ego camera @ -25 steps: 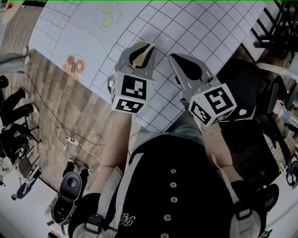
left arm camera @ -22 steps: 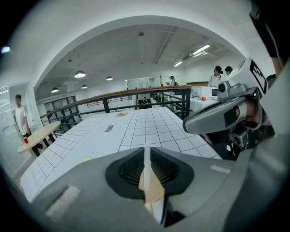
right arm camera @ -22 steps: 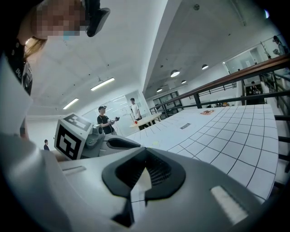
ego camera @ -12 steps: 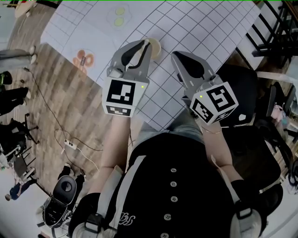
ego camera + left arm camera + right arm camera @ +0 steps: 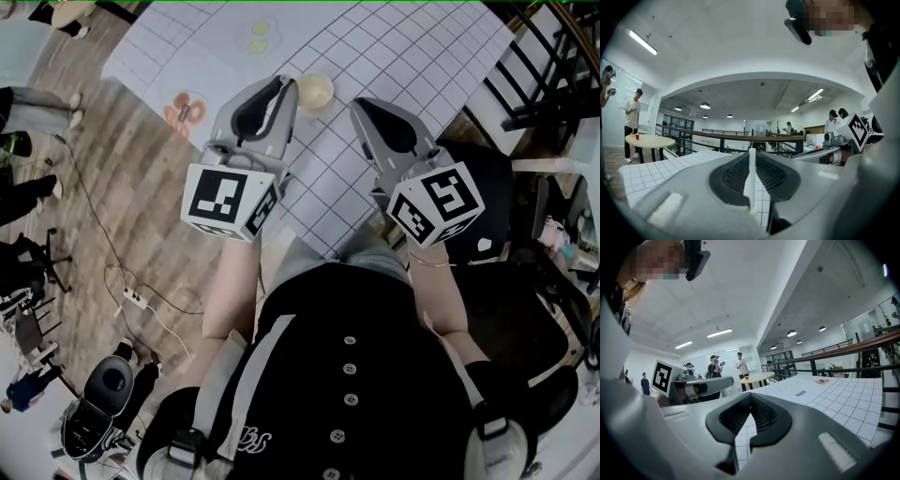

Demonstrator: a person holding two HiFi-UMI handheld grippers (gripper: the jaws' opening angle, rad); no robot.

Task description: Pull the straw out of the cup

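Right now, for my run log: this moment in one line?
left gripper: shut on straw | straw: out of cup | right gripper: shut, empty

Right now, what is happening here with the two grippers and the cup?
A person holds a gripper in each hand over the gridded table. The left gripper is shut on a white straw, upright between its jaws and clear of the cup, which stands on the table. The right gripper is shut and empty.
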